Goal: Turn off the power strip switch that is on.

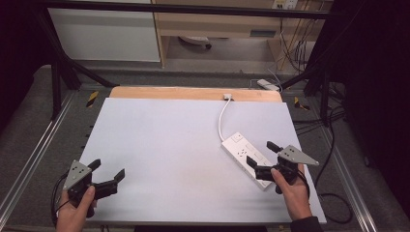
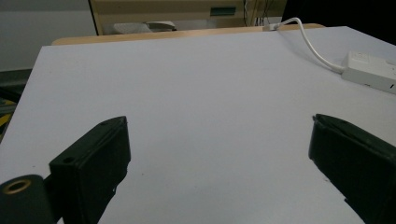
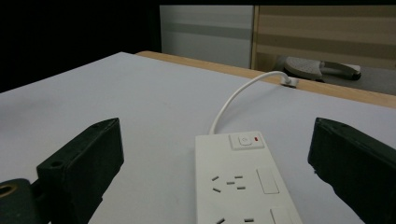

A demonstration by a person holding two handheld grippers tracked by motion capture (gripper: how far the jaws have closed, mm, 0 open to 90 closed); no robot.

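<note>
Two hand-held grippers showed in the high view over my pale grey tabletop (image 1: pixel 169 159): the left gripper (image 1: pixel 107 175) near the front left corner, jaws spread and empty, the right gripper (image 1: pixel 262 155) spread above a white oblong power strip (image 1: pixel 240 150) lying at the right. From the left gripper view, I saw the strip (image 2: pixel 371 71) far right, well apart. Through the right gripper view, it (image 3: pixel 243 186) lay between my parted jaws, its white cable (image 3: pixel 236 100) curving to the far edge.
</note>
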